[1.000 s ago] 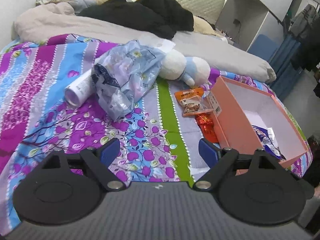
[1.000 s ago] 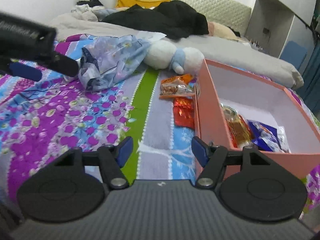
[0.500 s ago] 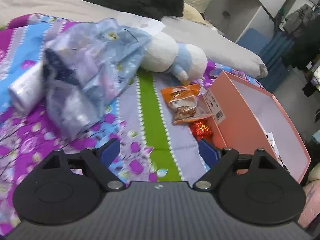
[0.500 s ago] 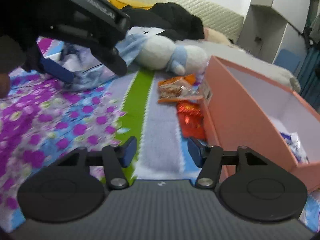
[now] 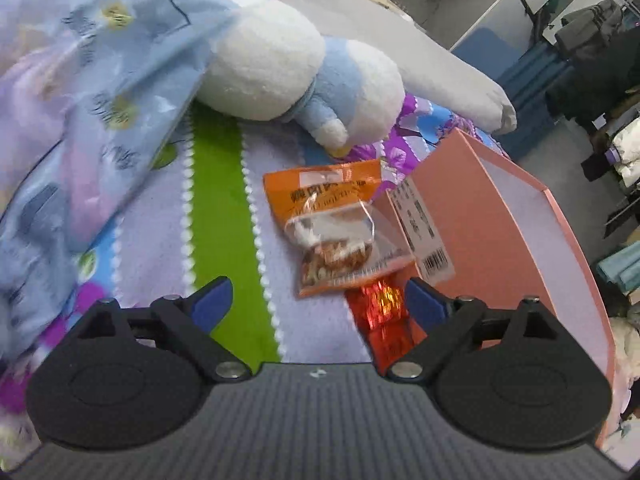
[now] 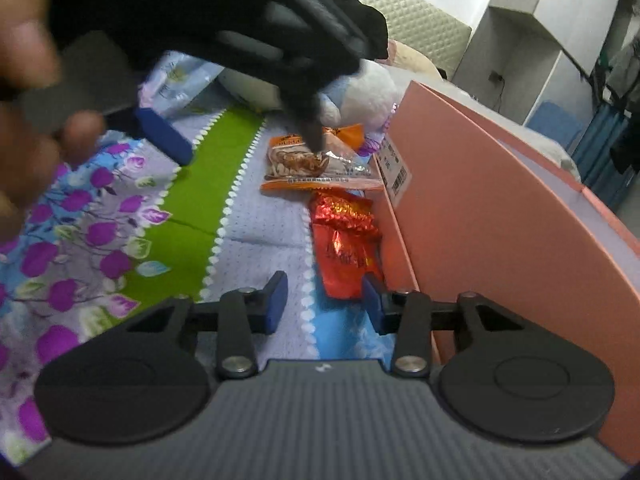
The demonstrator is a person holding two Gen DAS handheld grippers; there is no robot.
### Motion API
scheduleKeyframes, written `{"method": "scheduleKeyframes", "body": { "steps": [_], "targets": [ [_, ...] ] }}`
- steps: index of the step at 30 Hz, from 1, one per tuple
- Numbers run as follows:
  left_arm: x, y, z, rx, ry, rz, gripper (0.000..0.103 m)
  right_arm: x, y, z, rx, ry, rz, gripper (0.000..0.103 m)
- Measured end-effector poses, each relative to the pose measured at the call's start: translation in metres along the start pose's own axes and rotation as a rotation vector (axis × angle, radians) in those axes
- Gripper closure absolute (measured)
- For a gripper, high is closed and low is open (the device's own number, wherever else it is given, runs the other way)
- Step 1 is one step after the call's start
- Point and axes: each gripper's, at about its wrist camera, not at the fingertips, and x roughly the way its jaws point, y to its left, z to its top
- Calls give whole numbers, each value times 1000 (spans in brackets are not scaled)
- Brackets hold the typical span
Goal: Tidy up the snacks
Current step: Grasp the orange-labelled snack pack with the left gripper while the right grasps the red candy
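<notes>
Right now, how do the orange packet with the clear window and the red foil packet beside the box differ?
The orange snack packet with a clear window is flat and matte, with its contents showing; the crinkled red foil packet is shiny and opaque. The orange packet lies nearer the white-and-blue plush toy; the red one lies nearer both cameras. Both rest on the flowered bedspread against the outside wall of the pink cardboard box, not in it.

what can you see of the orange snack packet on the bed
The orange snack packet lies flat on the patterned bedspread, beside the pink box. It looks like crinkly plastic, orange-bordered, with a clear window showing brownish pieces. One corner meets the box wall; its near edge overlaps the red foil packet. Neither gripper touches it.
</notes>
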Motion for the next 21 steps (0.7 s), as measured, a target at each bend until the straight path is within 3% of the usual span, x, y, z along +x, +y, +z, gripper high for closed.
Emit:
{"method": "scheduleKeyframes", "body": {
  "steps": [5, 8, 9, 17, 21],
  "targets": [
    [23, 0, 23, -16, 5, -13, 5, 11, 3, 0, -46, 8, -42, 73],
    [37, 0, 31, -41, 34, -36, 5, 10, 4, 0, -55, 6, -40, 84],
    [41, -1, 31, -42, 40, -45, 5, 9, 5, -1, -61, 3, -38, 92],
    [66, -24, 39, 15, 63, -5, 7, 1, -1, 2, -53, -7, -31, 99],
    [67, -37, 35, 92, 66, 44, 19, -3, -4, 2, -45, -7, -17, 100]
  ]
}}
